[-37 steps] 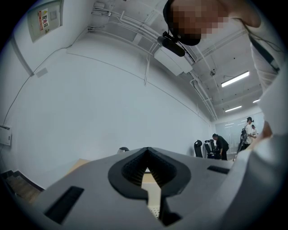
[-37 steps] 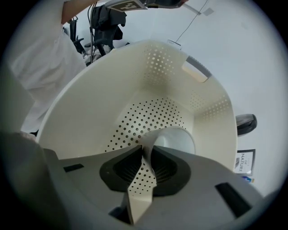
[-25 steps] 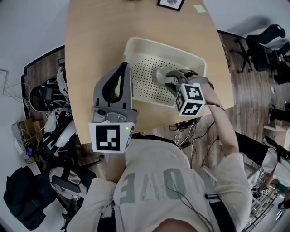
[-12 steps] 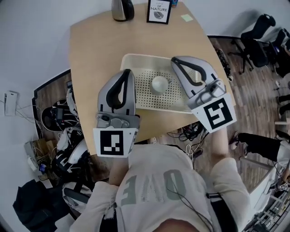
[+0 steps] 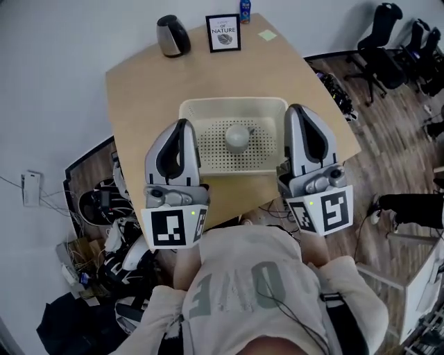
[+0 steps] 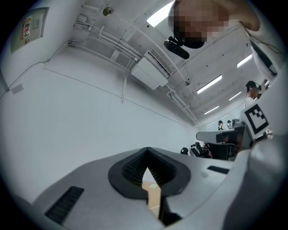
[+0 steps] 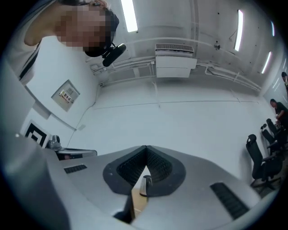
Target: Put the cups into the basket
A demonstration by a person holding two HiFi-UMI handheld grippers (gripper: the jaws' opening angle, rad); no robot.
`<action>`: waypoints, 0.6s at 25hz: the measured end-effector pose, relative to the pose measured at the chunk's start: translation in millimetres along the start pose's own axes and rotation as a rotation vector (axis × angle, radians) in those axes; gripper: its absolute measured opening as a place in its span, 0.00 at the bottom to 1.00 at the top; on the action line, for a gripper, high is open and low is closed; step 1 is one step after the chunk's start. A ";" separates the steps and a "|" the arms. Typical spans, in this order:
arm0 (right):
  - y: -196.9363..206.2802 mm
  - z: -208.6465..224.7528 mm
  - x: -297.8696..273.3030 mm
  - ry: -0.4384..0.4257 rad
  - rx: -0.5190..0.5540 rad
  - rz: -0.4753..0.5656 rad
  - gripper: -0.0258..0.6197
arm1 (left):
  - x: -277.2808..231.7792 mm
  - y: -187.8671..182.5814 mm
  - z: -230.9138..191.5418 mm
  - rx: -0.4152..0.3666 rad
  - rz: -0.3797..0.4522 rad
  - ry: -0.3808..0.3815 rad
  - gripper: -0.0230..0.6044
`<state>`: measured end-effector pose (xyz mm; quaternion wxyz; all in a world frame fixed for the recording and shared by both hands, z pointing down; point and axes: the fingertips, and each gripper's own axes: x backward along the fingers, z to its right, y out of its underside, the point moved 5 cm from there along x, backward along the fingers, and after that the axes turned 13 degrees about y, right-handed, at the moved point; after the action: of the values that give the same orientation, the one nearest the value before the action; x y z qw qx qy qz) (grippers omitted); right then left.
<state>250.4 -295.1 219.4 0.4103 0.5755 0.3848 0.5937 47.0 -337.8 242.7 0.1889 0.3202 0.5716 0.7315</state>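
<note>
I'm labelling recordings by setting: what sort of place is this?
Probably an office or lab workroom: black swivel office chairs on a wood-plank floor, a tan wooden table holding a black-framed sign, and ceiling strip lights.

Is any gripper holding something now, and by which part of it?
Nothing is held. The left gripper and right gripper are both shut and empty.

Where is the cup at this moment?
In the head view, the cup is inside the basket, near its middle, toward the table's near edge.
</note>
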 end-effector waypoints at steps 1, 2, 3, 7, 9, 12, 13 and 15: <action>2.5 -2.0 5.1 0.000 0.001 -0.011 0.04 | 0.3 -2.4 2.3 -0.004 0.003 0.002 0.05; 5.2 -3.9 8.7 -0.004 0.001 -0.022 0.04 | 0.3 -4.3 4.2 -0.006 0.005 0.003 0.05; 7.6 -5.1 11.2 -0.007 -0.002 -0.032 0.04 | -0.2 -5.4 5.7 -0.007 0.007 0.004 0.05; 12.6 -4.1 17.0 0.014 0.007 -0.051 0.04 | -3.7 -5.3 12.7 -0.006 0.003 0.013 0.05; 13.0 -3.2 18.5 0.023 0.011 -0.054 0.04 | -4.5 -5.8 15.3 -0.006 0.002 0.018 0.05; 13.8 -1.8 18.4 0.025 0.009 -0.053 0.04 | -5.9 -6.1 15.7 -0.008 0.006 0.020 0.05; 14.2 -1.5 18.5 0.026 0.011 -0.051 0.04 | -6.2 -6.0 15.3 -0.007 0.008 0.020 0.05; 15.0 -1.1 18.8 0.024 0.024 -0.049 0.04 | -7.2 -5.5 14.4 -0.007 0.010 0.019 0.05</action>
<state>248.7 -283.2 240.2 0.4132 0.5638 0.4107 0.5855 61.6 -330.6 237.6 0.1809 0.3153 0.5691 0.7376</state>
